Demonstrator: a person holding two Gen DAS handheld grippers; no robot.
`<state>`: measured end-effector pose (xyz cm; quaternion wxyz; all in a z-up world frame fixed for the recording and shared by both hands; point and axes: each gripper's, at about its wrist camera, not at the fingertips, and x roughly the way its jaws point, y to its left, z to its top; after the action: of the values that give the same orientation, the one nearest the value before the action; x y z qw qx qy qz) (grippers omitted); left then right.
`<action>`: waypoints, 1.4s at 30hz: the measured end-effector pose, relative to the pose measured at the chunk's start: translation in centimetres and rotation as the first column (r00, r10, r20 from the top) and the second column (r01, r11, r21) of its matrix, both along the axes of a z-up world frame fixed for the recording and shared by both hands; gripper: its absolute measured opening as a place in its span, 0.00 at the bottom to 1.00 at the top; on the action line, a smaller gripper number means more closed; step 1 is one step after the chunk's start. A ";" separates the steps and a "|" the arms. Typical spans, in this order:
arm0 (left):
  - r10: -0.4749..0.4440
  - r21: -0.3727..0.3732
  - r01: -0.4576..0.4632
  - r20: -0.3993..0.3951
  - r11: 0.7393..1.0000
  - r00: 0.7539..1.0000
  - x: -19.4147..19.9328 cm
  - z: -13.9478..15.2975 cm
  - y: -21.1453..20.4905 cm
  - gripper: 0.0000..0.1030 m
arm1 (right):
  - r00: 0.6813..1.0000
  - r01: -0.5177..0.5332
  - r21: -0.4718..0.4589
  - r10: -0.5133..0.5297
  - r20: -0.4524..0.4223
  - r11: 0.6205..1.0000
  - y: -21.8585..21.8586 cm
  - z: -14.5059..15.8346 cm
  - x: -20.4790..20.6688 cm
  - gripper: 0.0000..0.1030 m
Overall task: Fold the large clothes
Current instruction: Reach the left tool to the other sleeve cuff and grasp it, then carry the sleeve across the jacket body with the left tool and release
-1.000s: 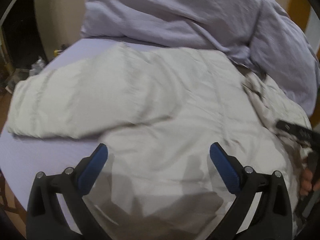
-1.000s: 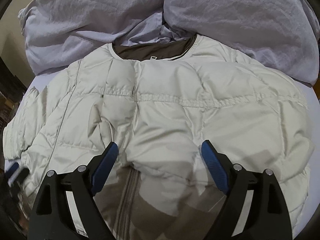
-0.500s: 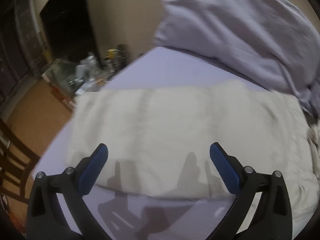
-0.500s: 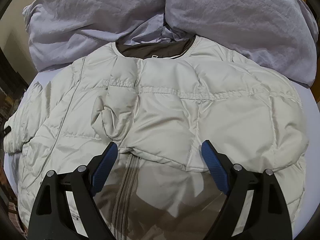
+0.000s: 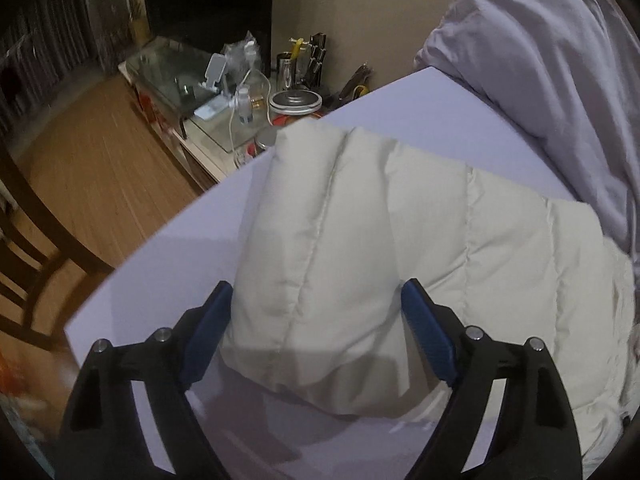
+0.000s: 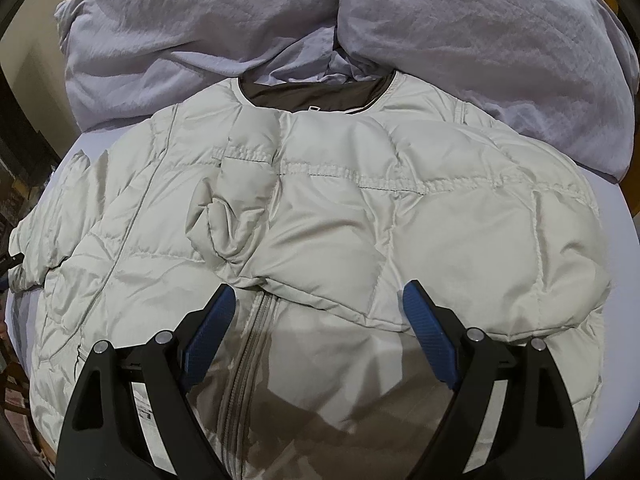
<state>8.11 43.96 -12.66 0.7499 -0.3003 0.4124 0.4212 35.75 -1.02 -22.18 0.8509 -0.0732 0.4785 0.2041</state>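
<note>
A cream quilted puffer jacket (image 6: 340, 216) lies front up on a lavender bed sheet (image 6: 624, 280), zipper (image 6: 248, 344) toward me, dark collar lining at the far side. Its right sleeve is folded across the chest. In the left wrist view the other sleeve (image 5: 360, 240) lies flat, stretched out toward the bed's edge. My left gripper (image 5: 316, 332) is open, its blue pads either side of the sleeve's cuff end, just above it. My right gripper (image 6: 316, 332) is open and empty above the jacket's lower front near the zipper.
A crumpled lavender duvet (image 6: 280, 20) is heaped along the far side of the bed. Beyond the bed's left edge stands a cluttered glass-topped side table (image 5: 224, 92) with jars and bottles, wooden floor (image 5: 100, 168), and a dark chair (image 5: 24, 248).
My left gripper has swung left from the jacket's body out along the sleeve to its cuff end. My right gripper has drawn slightly nearer over the jacket front. Both stayed open.
</note>
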 end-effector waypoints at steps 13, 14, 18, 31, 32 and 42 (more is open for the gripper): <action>-0.036 0.045 0.034 0.044 0.998 0.998 2.2 2.4 -2.3 0.15 | 1.000 0.014 0.021 -0.014 0.001 1.000 -1.8 0.6 -1.1 0.85; -0.046 0.058 0.043 0.054 0.997 0.998 2.5 3.1 -2.7 0.15 | 1.000 0.020 0.025 -0.020 0.003 0.999 -2.0 0.7 -1.1 0.85; -0.092 0.096 0.082 0.111 0.992 0.990 3.6 6.0 -4.0 0.15 | 0.999 0.043 0.038 -0.044 0.009 0.998 -3.1 1.1 -1.4 0.86; -0.396 0.181 0.355 0.304 0.917 0.866 12.0 15.6 -13.7 0.14 | 0.991 0.129 0.074 -0.131 0.027 0.989 -7.3 2.0 -2.4 0.86; -0.424 0.183 0.384 0.317 0.905 0.848 13.0 16.2 -14.8 0.14 | 0.990 0.137 0.076 -0.140 0.030 0.988 -7.6 2.0 -2.5 0.86; -0.611 0.183 0.593 0.397 0.784 0.685 19.7 18.0 -23.6 0.14 | 0.967 0.250 0.089 -0.253 0.026 0.964 -11.9 1.8 -3.3 0.86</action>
<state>27.83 20.34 5.31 0.9244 -0.2194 0.3012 0.0816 32.45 -12.94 -20.40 0.8810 0.0207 0.4588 0.1135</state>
